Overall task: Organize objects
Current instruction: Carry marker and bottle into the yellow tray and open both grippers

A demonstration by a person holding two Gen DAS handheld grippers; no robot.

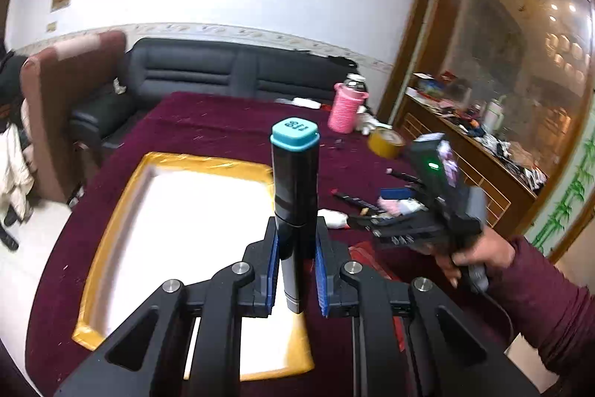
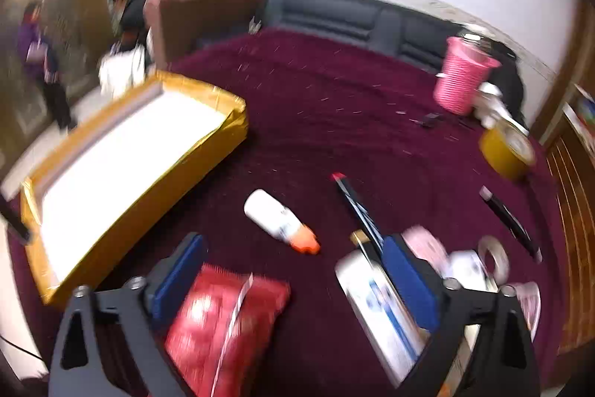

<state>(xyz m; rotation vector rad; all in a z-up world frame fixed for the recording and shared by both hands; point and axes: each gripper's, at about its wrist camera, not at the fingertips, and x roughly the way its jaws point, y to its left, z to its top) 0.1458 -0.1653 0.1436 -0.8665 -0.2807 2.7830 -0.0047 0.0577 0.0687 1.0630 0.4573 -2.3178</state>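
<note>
Fingers (image 1: 273, 270) of the left gripper (image 1: 295, 244) are clamped on a black marker (image 1: 295, 188) held upright over the yellow-edged tray (image 1: 111, 226); best lowered and tilted flat before release. Right gripper (image 2: 293, 270) stands wide and empty above the red packet (image 2: 223, 326) on the desk (image 2: 334, 92)

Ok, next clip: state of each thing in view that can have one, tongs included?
Left tongs: shut on the marker.
Marker: capped in teal, upright, held off the table.
Right tongs: open, nothing between the pads.
Yellow-rimmed tray: no objects in it.
Glue bottle: lying on its side, orange cap on.
Red packet: lying flat.
Pink basket: upright.
Yellow tape roll: tilted.
</note>
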